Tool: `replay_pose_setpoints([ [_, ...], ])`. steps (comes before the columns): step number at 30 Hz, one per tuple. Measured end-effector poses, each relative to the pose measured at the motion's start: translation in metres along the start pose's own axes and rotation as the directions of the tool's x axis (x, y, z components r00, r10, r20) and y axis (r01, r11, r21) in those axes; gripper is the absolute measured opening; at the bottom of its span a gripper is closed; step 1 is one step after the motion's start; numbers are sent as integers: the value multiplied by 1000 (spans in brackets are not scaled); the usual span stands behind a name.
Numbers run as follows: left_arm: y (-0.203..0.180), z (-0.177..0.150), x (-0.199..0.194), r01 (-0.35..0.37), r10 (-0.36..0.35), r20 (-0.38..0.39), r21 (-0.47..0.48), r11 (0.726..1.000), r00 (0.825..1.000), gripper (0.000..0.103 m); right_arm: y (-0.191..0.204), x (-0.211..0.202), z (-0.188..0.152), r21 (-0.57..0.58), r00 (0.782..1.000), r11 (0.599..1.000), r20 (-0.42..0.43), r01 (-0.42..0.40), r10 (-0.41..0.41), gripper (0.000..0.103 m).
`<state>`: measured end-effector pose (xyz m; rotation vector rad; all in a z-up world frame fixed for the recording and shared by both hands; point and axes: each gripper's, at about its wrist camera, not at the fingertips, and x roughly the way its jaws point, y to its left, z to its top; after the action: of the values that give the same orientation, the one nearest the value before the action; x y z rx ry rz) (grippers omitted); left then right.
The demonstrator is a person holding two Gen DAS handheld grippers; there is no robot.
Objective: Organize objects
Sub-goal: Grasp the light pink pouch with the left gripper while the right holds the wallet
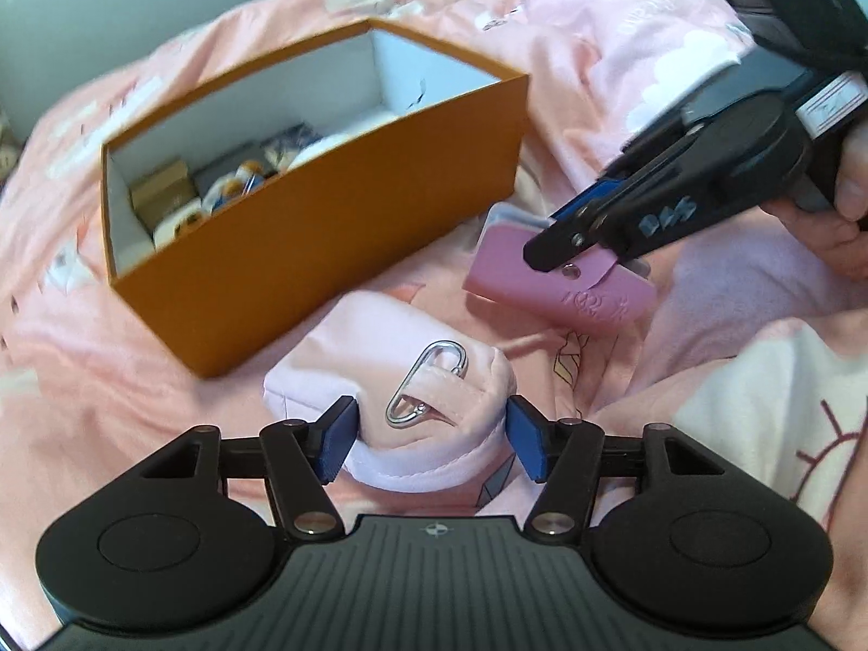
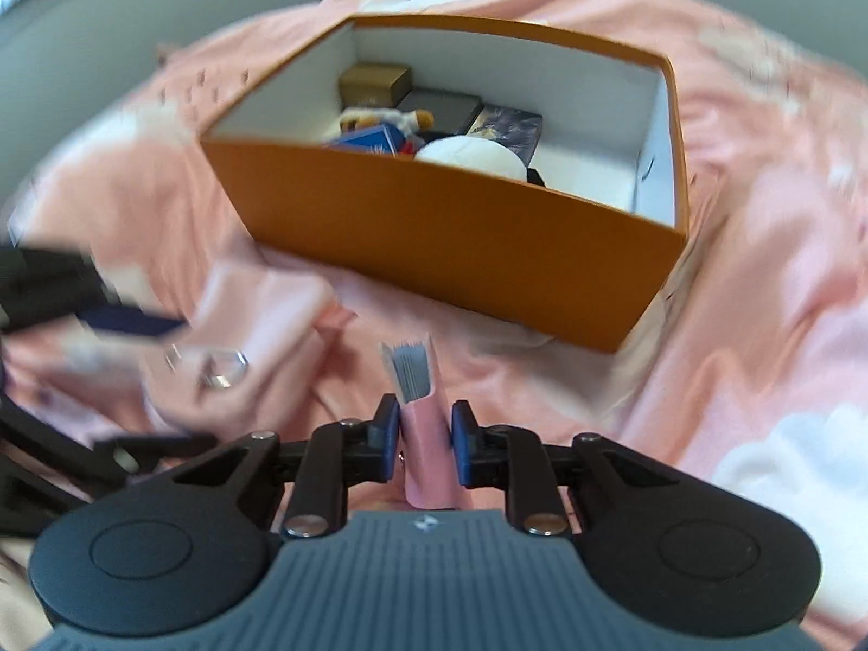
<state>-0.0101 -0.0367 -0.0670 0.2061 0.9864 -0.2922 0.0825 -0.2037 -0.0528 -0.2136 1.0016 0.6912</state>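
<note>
My left gripper [image 1: 428, 436] is shut on a soft pale pink pouch [image 1: 380, 342] with a silver carabiner [image 1: 426, 382] on its strap; both blue pads press its sides. To the right, my right gripper [image 1: 548, 255] holds a pink snap-button card case [image 1: 553, 285] lifted off the bedding. In the right wrist view that gripper [image 2: 424, 442] is shut on the card case [image 2: 428, 445], with card edges sticking out of its top. An orange box [image 1: 304, 249] with white inner walls stands open behind both; the same orange box [image 2: 461, 249] fills the middle of the right wrist view.
The box holds several small items: a brown carton [image 2: 374, 84], dark flat cases, a plush toy [image 2: 401, 122] and a white round thing [image 2: 472, 160]. Rumpled pink bedding [image 1: 624, 54] lies all round. A person's hand [image 1: 846, 217] grips the right tool. The left tool [image 2: 70, 293] shows blurred at left.
</note>
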Motion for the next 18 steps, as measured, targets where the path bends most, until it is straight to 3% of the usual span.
replay_pose_setpoints([
  [3,5,-1,-1,19,-19,0,-45,999,1000,74,-13,4,2,113,997,991,-6,-74,75,21],
  [8,22,-1,-7,110,-106,34,-167,980,994,79,-17,12,-5,175,998,983,-21,-55,59,21],
  [12,46,0,-7,163,-143,82,-337,927,986,86,-21,16,-5,186,999,981,-12,-46,49,21],
  [18,73,-7,14,75,-86,7,-562,823,996,87,-19,18,-6,171,1000,985,-5,0,1,24],
])
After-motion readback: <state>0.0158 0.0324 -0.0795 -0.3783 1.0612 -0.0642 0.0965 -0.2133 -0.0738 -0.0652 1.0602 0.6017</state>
